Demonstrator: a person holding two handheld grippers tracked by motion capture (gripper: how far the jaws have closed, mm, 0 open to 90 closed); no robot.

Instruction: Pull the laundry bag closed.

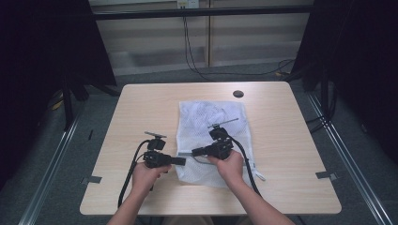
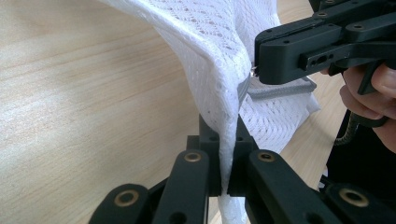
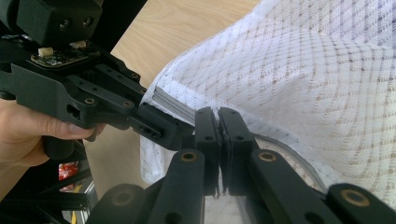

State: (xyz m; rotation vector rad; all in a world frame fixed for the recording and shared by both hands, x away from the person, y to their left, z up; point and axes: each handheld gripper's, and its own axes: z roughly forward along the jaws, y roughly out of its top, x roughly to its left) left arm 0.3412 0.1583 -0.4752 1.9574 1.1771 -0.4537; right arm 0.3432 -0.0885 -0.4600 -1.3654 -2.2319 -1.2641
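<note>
The white mesh bag (image 1: 213, 140) lies flat on the wooden table (image 1: 141, 117), right of centre, with its zipped opening at the near end toward the person. The left gripper (image 1: 180, 161) comes in from the left side of the bag, and its jaws are fully closed on a fold of the mesh; in the left gripper view the fabric (image 2: 219, 93) rises out of the clamp in a taut ridge, which suggests the grip is meant to anchor that near left corner. The right gripper (image 1: 193, 151) points leftward across the near end of the bag so that its tips meet the left gripper's almost nose to nose. Its jaws are likewise pressed together, and in the right gripper view they appear to pinch a small item at the grey zipper band (image 3: 175, 103), probably the zipper pull, though the part is too small and hidden between the pads to confirm. This arrangement is consistent with a zipper operation: one gripper holds the fabric steady beside the track so that it cannot bunch, while the other is set to draw the slider along it. The far end of the bag lies slack and free.
</note>
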